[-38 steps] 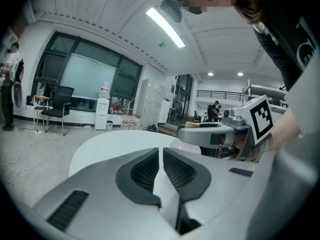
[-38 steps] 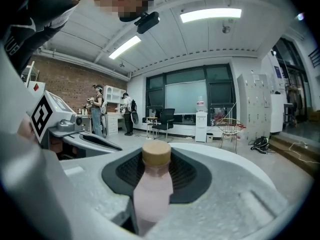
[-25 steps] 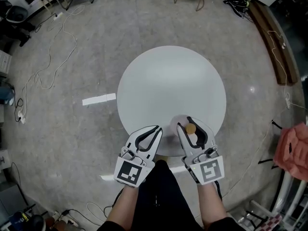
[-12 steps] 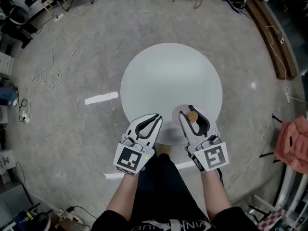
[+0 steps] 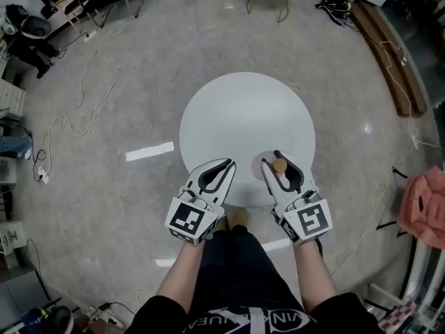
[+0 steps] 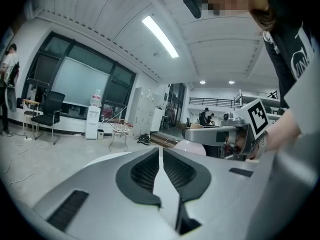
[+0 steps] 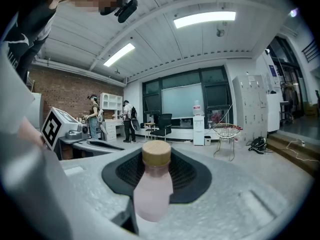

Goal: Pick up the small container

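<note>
small container [image 7: 153, 188], a pale pink bottle with a round tan cap, stood upright between the jaws of the right hand-held gripper [image 5: 272, 160]. the dark ribbed pads pressed on its sides at a middling spread. in the head view it sat over the near right part of a round white bench [image 5: 243, 113]; whether its base touched the top could not be told. just beside it, the left hand-held gripper [image 5: 228, 164] pointed the same way over the bench's near edge, its jaws drawn together with nothing between them. grey floor [image 5: 104, 207] lay all around, with loose white cables [image 5: 66, 120] and a strip of white tape [image 5: 149, 152].
</note>
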### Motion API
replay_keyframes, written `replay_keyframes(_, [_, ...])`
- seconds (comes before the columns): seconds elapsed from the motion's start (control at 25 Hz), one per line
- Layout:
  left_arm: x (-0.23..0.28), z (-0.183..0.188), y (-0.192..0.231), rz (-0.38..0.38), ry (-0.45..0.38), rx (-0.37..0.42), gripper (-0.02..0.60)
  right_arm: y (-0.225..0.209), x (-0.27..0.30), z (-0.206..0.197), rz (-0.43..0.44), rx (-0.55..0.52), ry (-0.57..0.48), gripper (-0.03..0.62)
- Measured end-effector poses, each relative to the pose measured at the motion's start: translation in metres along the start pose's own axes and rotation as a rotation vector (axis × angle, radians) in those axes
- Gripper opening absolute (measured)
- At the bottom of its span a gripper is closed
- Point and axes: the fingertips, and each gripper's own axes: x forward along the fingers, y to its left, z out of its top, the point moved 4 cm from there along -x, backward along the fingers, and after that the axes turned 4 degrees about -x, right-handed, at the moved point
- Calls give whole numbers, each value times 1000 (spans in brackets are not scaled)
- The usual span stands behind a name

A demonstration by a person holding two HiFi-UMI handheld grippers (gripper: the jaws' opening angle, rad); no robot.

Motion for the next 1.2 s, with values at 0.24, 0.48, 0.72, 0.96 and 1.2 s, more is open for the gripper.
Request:
replay_keyframes(0.24, [-9,11,-9,-18,-5,17,29,7,-7,10,7,-5,3,132])
replay_keyframes(0.48, [-14,21,-18,-30,-9,25,29,8,-13,19,9,-1,15,132])
replay_keyframes(0.72, [-21,25,-23,-44,2,17,29,10,-20,34,1,-11,28,132])
replay_keyframes(0.96, [-23,38,-25,-69,-10,23,29,10,-20,53,5,-31,24,132])
replay_keyframes(1.2, [-23,64,-29,-95,-43,54,29,8,-23,74,0,-33,0,132])
